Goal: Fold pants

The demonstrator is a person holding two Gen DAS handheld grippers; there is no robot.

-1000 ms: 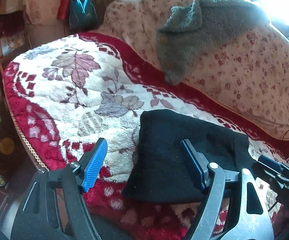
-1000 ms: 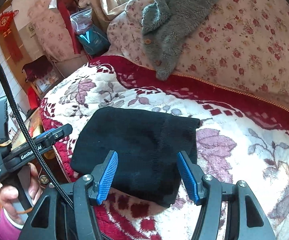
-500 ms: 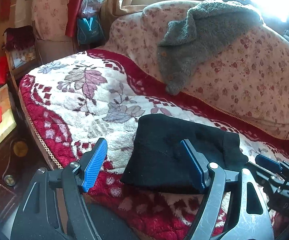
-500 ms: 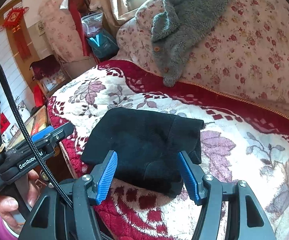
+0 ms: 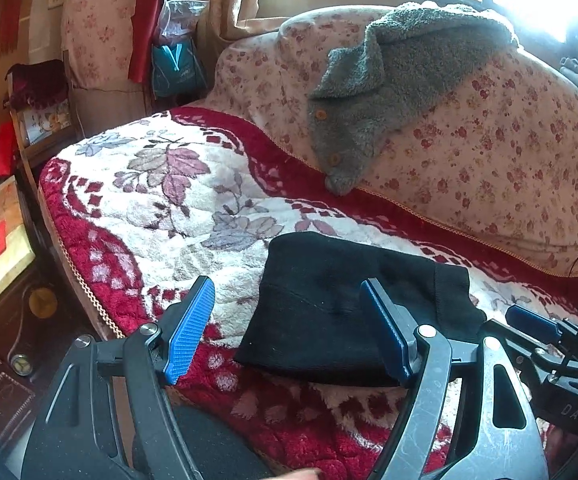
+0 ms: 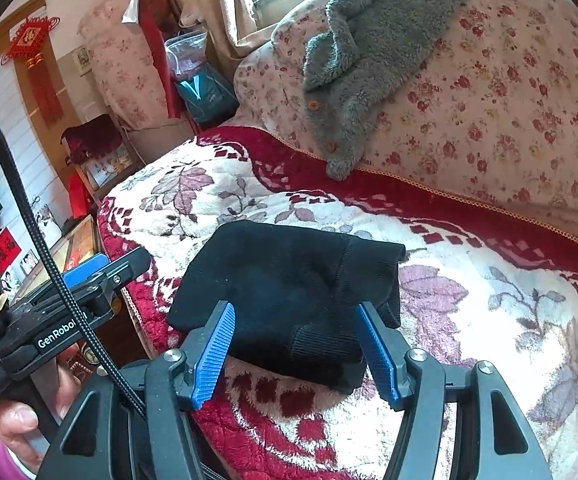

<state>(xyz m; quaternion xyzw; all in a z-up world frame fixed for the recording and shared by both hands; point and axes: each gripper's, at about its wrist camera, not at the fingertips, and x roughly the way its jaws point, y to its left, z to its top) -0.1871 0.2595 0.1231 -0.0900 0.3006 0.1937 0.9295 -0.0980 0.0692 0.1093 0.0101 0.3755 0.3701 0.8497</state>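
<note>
Across the middle of both frames spreads the flowered blanket (image 5: 177,216), and lower centre on it lie the black pants (image 6: 289,292), folded into a compact bundle. My left gripper (image 5: 289,328) and right gripper (image 6: 295,344) hang just short of its near edge, both spread and holding nothing. I judge the fold finished, so I should back away without snagging it.

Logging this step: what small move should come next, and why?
Probably draw both grippers back and stop. The black pants already lie in a compact folded bundle on the blanket; the left gripper and right gripper are open, holding nothing.
</note>
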